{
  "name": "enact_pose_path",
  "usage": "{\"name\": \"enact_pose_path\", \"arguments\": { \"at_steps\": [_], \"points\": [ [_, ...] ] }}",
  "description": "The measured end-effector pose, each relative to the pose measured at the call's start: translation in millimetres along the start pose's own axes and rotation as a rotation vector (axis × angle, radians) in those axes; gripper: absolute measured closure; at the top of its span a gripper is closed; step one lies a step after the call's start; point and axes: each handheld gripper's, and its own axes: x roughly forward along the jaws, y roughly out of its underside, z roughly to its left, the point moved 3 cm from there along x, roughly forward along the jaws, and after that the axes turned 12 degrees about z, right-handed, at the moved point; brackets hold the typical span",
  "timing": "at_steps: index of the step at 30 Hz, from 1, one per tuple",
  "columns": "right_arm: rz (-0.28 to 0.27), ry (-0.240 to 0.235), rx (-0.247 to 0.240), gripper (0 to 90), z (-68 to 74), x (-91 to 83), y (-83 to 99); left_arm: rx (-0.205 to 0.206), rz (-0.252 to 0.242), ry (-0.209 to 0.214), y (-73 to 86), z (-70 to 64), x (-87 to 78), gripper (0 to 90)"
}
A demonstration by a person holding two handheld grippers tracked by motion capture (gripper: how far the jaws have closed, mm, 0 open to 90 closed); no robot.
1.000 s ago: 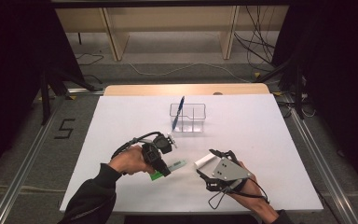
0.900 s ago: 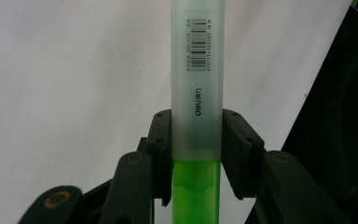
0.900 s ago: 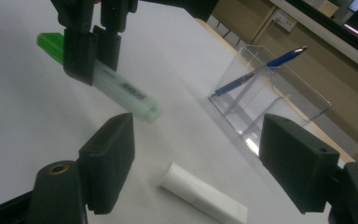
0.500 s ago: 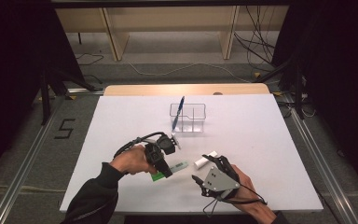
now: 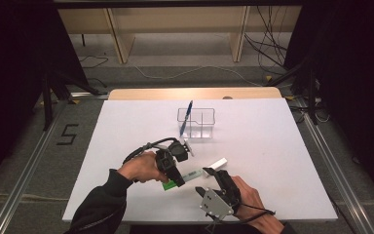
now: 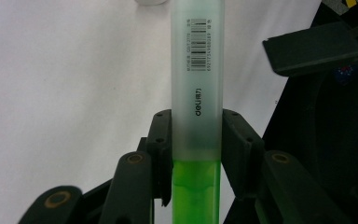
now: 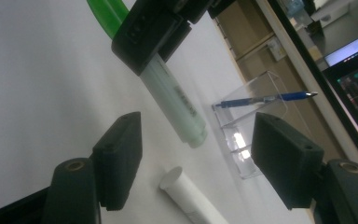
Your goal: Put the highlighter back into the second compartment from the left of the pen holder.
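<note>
Green highlighter with a frosted translucent barrel [image 5: 181, 178] lies low over the white table [image 5: 282, 161], well in front of the clear plastic pen holder [image 5: 198, 122] that stands nearer the far edge. From the high view, your left gripper [image 5: 173, 176] pinches that highlighter near its green end, and the barrel points away toward your right gripper [image 5: 210, 179], which sits just beside it, farther from the holder. A white cylindrical tube [image 5: 217, 164] lies on the table between the right gripper and the holder. A blue pen [image 5: 185, 119] stands tilted in the holder's left compartment.

In the left gripper view, both black jaws press against the sides of the highlighter [image 6: 196, 107], right where the frosted part meets the green one. The barcode label faces you, and one jaw of your right gripper [image 6: 314, 49] shows at the upper right.

In the right gripper view, your right gripper [image 7: 198, 163] is spread wide, with nothing between its jaws. Beyond them the highlighter [image 7: 175, 100] hangs in your left gripper [image 7: 151, 30], its pale end toward the holder [image 7: 249, 135]. The white tube [image 7: 189, 196] lies on the table below it, just short of the holder, and the blue pen [image 7: 265, 99] crosses the holder's top.
</note>
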Motion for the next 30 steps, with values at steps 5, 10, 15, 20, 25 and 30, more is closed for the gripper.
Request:
{"name": "enact_pose_path", "arguments": {
  "at_steps": [5,10,15,20,25,30],
  "points": [
    [0.009,0.051,-0.083,35.7,5.9,2.0,-2.2,0.007,-0.009,0.004,-1.5,-2.7,-3.9,66.3],
    [0.024,0.104,-0.174,37.4,9.7,3.8,-4.1,0.003,-0.011,0.004,-2.8,-3.3,-5.4,66.3],
    [0.035,0.129,-0.218,38.5,14.7,6.1,-6.3,0.011,-0.007,0.005,-5.4,-5.1,-5.1,66.3],
    [0.047,0.136,-0.219,40.0,18.8,7.8,-6.5,0.012,0.000,0.006,-7.1,-6.1,-4.2,66.3],
    [0.043,0.155,-0.233,41.5,19.4,9.6,-7.7,0.006,-0.005,0.016,-8.0,-6.7,-5.3,66.3],
    [0.043,0.159,-0.243,44.2,21.5,10.4,-8.4,0.015,-0.003,0.028,-9.3,-9.1,-5.2,66.3]
  ]
}}
